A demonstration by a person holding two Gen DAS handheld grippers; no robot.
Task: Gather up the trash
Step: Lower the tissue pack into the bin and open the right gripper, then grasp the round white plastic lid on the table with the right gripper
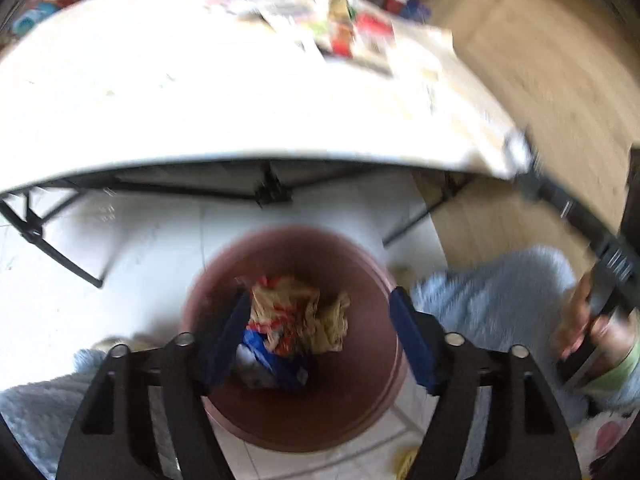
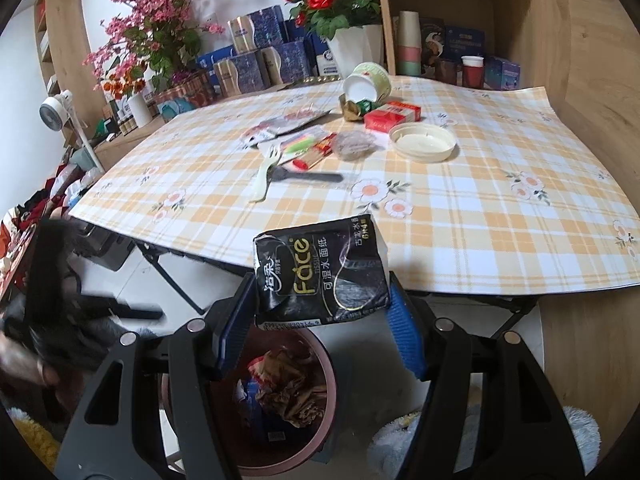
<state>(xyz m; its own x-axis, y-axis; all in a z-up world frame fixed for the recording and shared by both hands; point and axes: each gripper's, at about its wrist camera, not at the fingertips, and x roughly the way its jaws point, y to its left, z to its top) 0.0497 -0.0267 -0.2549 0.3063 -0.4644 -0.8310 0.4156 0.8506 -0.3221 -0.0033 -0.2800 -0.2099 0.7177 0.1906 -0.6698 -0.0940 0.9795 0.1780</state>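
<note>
While the left claw hung released over the round brown plastic bin (crumpled wrappers inside), the right claw clenched a black tissue packet above it, ready for dropping.

Your left wrist view is motion-smeared, the white folding tabletop glaring; right wrist view sharp, daylit, edges bowed

A lived-in room at home

We see a folding table under a checked floral cloth, artificial flowers in vases, wooden shelves stacked with boxes, a small fan and tiled floor.
</note>
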